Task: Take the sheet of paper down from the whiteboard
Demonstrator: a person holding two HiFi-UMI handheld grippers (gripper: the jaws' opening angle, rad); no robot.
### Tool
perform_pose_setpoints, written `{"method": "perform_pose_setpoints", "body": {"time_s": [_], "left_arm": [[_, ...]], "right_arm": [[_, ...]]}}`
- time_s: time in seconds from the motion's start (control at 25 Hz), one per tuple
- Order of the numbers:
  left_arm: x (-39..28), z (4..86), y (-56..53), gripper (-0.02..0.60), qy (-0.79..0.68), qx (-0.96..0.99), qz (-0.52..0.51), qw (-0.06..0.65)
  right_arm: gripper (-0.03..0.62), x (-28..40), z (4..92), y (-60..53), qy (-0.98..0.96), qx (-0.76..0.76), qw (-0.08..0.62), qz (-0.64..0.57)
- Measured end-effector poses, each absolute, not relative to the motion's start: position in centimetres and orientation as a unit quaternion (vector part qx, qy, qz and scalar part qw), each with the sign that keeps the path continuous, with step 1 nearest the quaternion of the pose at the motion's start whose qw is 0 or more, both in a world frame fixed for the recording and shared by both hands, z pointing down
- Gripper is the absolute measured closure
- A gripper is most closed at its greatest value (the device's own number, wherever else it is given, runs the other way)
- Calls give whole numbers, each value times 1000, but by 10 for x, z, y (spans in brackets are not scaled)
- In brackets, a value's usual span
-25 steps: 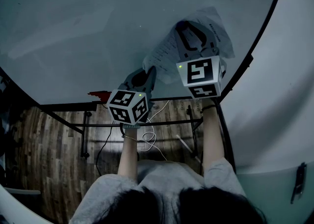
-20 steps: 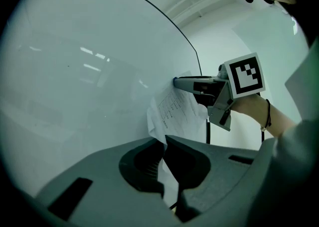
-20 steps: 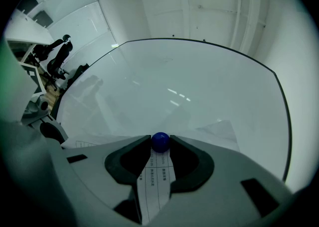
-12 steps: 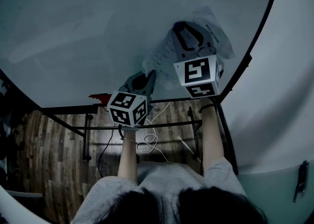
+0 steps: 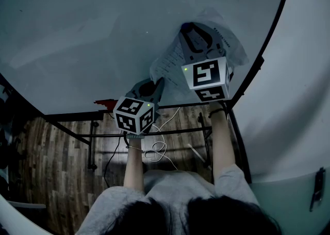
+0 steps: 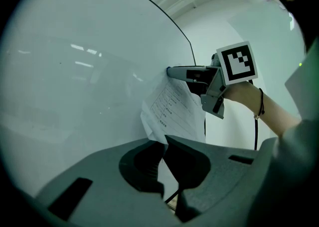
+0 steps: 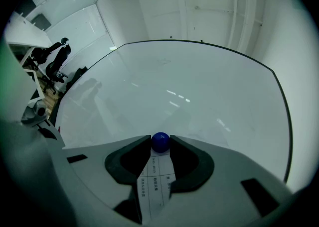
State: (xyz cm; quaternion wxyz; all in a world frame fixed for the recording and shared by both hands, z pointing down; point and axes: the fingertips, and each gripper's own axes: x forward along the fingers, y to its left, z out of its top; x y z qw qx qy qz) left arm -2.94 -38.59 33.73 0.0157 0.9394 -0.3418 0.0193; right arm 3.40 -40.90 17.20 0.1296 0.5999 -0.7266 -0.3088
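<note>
Now, up on the large white whiteboard [image 5: 103, 33] both tools are at work. The right gripper [image 5: 190, 29] is reaching high, and its own view shows the jaws pressed together around a small round blue magnet [image 7: 160, 142] that sits against the board at the top of the white printed sheet of paper [image 5: 170, 61]. The sheet runs down between those dark jaw pads, its lines of print showing. Lower down, the left gripper [image 5: 158, 81] has its jaws closed on the sheet's bottom corner, pinching it right at the tips. From the left gripper view, the paper bows away from the board between the two grips, crumpled near the lower edge. The sheet is in the board's right part, close to the black frame edge [image 5: 268, 43]. The person's bare forearms stretch up from grey sleeves, a thin black band [image 6: 259, 104] on the right wrist. Beneath the board there's wood-plank flooring [image 5: 56, 167], the black stand bars [image 5: 154, 132] and a looped white cable [image 5: 157, 149]. Something small and red [image 5: 103, 103] sits at the board's bottom edge; what it is can't be made out.
</note>
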Motion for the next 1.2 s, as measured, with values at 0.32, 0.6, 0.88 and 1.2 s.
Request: {"method": "perform_pose_setpoints", "body": {"time_s": [0.32,0.6,0.88,1.2], "left_arm": [[-30,350,-383,575,-335,941,39,22],[-32,352,-381,575,-334,942,39,26],[-30,365,-379,575,-331,941,65,29],[-32,374,-375,575,-331,941,65,41]], "right_arm": [[474,34,173,-410,-728,600,125,-306],[474,34,172,-409,-730,598,122,-306],[474,34,173,-410,-732,598,122,-302],[474,34,174,-410,-734,598,115,-300]]}}
